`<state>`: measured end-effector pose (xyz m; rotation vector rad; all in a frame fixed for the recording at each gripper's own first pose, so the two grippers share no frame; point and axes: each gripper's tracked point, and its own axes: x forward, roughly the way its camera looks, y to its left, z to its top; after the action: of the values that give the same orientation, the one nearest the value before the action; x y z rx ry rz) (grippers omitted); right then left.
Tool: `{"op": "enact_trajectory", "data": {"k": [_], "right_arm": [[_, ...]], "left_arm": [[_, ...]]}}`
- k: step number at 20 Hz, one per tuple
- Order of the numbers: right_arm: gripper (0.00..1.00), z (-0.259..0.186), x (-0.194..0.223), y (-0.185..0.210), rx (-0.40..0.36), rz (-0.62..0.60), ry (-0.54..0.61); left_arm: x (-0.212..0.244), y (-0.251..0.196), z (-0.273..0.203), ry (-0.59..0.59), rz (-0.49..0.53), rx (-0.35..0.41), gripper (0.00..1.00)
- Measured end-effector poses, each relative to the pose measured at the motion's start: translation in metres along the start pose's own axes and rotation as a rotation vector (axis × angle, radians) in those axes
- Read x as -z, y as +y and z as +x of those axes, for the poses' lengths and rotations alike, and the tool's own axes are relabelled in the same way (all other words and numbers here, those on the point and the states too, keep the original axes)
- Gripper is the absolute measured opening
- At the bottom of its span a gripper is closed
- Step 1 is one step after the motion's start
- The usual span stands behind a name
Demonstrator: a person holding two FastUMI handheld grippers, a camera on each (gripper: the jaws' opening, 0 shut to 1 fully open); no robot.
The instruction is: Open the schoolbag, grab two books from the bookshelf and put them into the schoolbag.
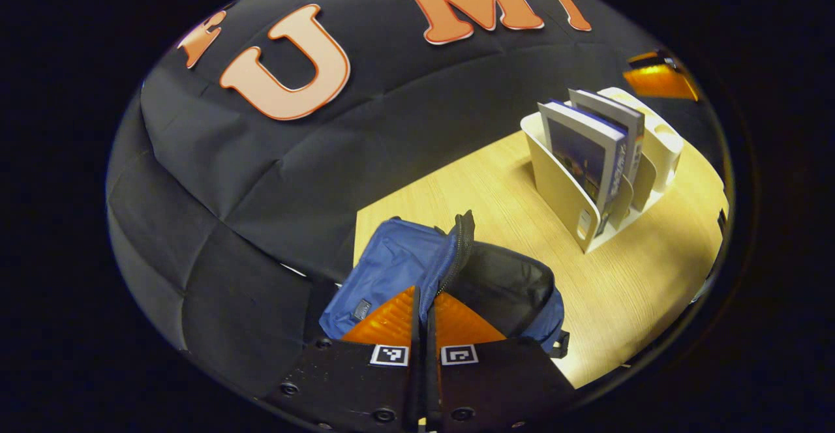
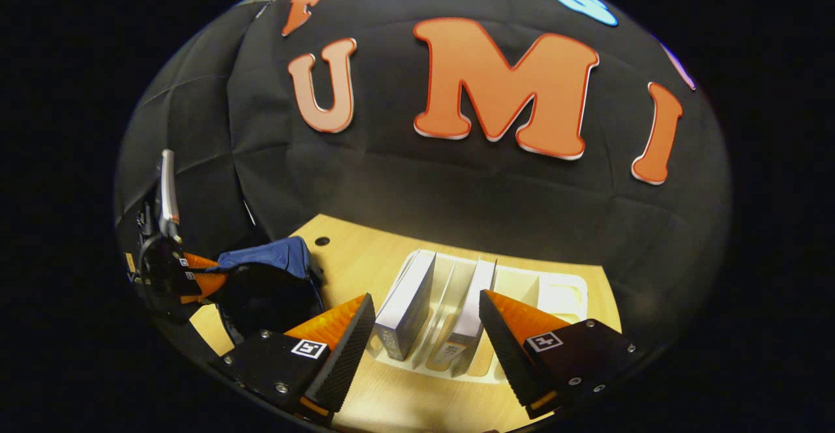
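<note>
The blue schoolbag [image 1: 391, 270] lies on the wooden table with its dark inside showing. My left gripper [image 1: 425, 306] is shut on the zipper rim of its mouth and holds that rim up. To the right stands a cream bookshelf [image 1: 558, 188] with two upright books, a front book [image 1: 584, 152] and a rear book [image 1: 616, 117]. In the right gripper view, my right gripper [image 2: 425, 296] hangs open just above the shelf [image 2: 561, 293]. The left book [image 2: 408, 306] and the right book [image 2: 473, 309] both lie between its fingers, untouched. The bag [image 2: 267, 260] and the left gripper [image 2: 196, 276] are at the far left.
The table [image 1: 626, 289] has bare wood in front of the shelf and between shelf and bag. A small round hole [image 2: 321, 241] sits in the tabletop behind the bag. The booth's black cloth wall rises close behind the table.
</note>
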<state>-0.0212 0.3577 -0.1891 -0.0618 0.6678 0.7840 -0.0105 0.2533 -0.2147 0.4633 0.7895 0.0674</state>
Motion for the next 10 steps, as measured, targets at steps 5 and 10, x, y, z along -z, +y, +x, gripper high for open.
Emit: {"op": "enact_trajectory", "data": {"k": [5,10], "right_arm": [[0.95,0.033,-0.004,0.016,0.019,0.018,0.13],[0.95,0.066,0.004,0.028,0.029,0.078,0.276]], "left_arm": [[-0.007,0.015,0.002,-0.001,-0.02,0.042,0.04],[-0.017,0.025,0.003,0.008,-0.006,0.115,0.04]]}}
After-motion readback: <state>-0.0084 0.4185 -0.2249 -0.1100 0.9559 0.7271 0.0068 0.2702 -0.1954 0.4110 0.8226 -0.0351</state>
